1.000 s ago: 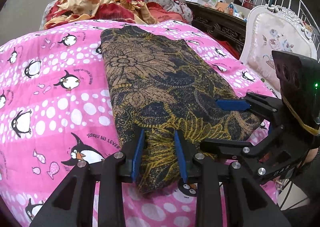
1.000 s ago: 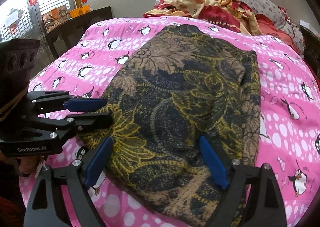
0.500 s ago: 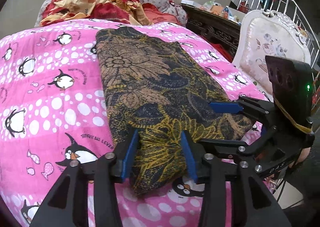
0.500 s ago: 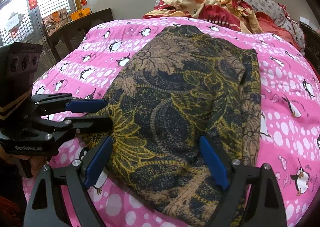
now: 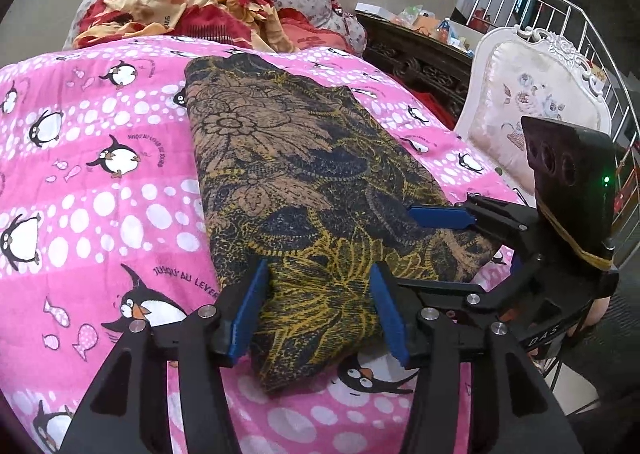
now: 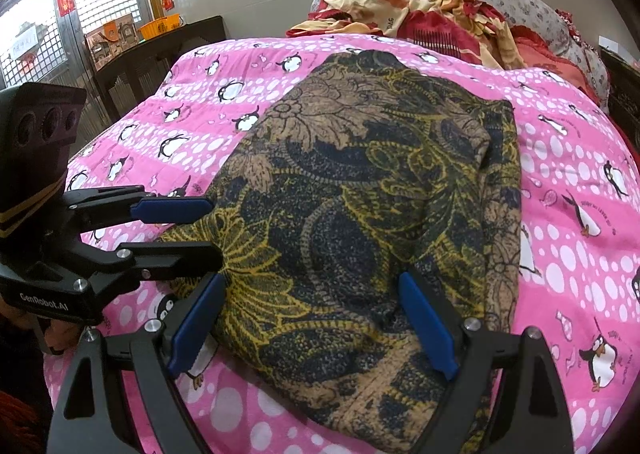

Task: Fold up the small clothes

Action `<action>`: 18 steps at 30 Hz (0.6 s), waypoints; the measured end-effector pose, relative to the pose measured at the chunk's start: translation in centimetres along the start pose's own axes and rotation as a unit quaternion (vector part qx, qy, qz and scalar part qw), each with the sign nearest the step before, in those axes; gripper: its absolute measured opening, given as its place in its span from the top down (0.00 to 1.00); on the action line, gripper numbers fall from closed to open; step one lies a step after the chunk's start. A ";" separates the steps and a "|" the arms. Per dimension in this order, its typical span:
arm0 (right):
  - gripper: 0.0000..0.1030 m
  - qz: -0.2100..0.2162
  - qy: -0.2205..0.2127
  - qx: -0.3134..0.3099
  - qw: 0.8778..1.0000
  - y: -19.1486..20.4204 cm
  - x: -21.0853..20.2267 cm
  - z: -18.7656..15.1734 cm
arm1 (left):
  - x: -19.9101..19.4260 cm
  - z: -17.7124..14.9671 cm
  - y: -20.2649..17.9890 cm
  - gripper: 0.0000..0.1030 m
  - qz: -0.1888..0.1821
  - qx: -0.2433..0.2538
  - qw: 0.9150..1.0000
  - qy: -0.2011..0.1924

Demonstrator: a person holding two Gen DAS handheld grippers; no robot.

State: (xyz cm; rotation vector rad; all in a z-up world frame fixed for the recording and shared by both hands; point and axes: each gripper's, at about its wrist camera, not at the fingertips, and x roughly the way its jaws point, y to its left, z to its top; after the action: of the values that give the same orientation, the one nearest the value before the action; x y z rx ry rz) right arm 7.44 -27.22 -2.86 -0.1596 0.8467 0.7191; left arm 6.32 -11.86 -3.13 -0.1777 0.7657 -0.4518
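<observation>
Brown floral garment (image 5: 304,182) between left claw (image 5: 320,310) pads

Lighting and image quality, both wrist views.
Even, soft indoor light; daylight entered through the grilled window (image 6: 48,26), blown out to white. Shadows were faint under the folded cloth (image 5: 312,190). Strong fisheye bending with black vignette corners. Centre was sharp; far objects near the rim were soft. No motion blur.
</observation>
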 end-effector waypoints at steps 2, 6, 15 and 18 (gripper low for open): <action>0.11 0.001 0.000 0.001 1.000 0.0 0.0 0.0 | 0.0 0.0 0.0 0.68 -0.001 0.000 1.000 0.000; 0.11 0.001 0.000 0.001 1.000 0.0 0.0 0.0 | 0.0 0.0 0.1 0.68 -0.004 -0.004 1.000 -0.001; 0.11 0.001 0.000 0.001 1.000 -0.1 0.0 0.0 | -0.8 0.5 0.3 0.68 -0.005 -0.014 1.000 -0.003; 0.14 0.010 -0.004 0.017 1.000 -0.4 -0.8 0.4 | -2.4 2.0 1.0 0.68 -0.005 -0.035 0.999 -0.018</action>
State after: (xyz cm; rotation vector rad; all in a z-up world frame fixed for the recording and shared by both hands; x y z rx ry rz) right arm 7.57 -27.77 -2.03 -0.1182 0.8524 0.7236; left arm 6.47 -9.92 -0.49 -0.2534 0.7467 -0.4307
